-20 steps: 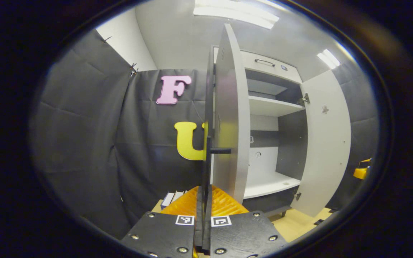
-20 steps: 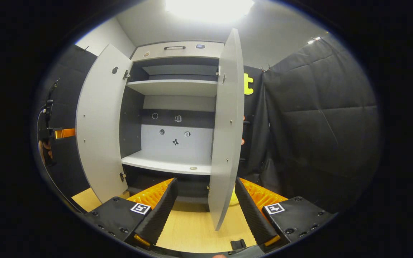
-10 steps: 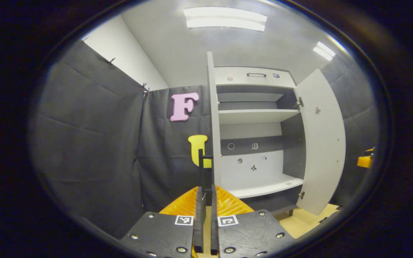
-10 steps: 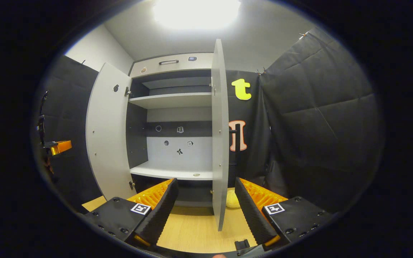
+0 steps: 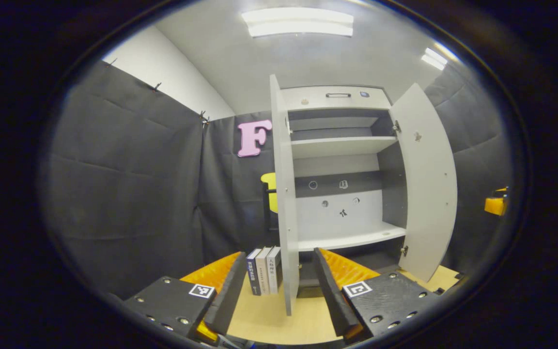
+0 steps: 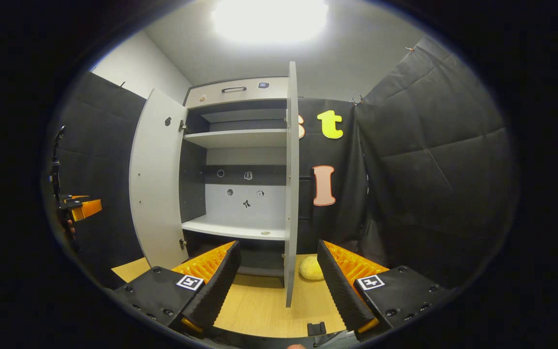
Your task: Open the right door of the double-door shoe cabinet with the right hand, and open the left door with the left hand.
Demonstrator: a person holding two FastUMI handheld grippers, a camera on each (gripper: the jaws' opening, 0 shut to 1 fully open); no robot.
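In the left gripper view, the left tongs [image 5: 275, 295] stood spread and empty over the wooden surface [image 5: 269, 320], with the free edge of the left door [image 5: 283, 203] rising between the fingers and touching neither. That door was seen nearly edge-on, so its face was hard to make out; a dark handle [image 5: 267, 203] stuck out on its far side, partly hidden. Three books [image 5: 263, 270] stood upright just left of the door's foot, their lower ends cut off by a finger. The cabinet [image 5: 342, 99] stood open, its shelves bare apart from a few small marks on the back panel, too small to tell. The right door [image 5: 426, 184] was swung wide, and beyond it the right tongs [image 5: 496, 204] showed as a small piece at the view's edge. In the right gripper view, the far left edge held the left tongs [image 6: 81, 207] with part of a hand, dim and mostly cut off. The right tongs [image 6: 279, 286] were spread and empty too, the right door's edge [image 6: 290, 194] standing between the fingers without contact. A pale yellow round thing [image 6: 311, 268] lay on the surface behind the door, partly hidden by a finger.
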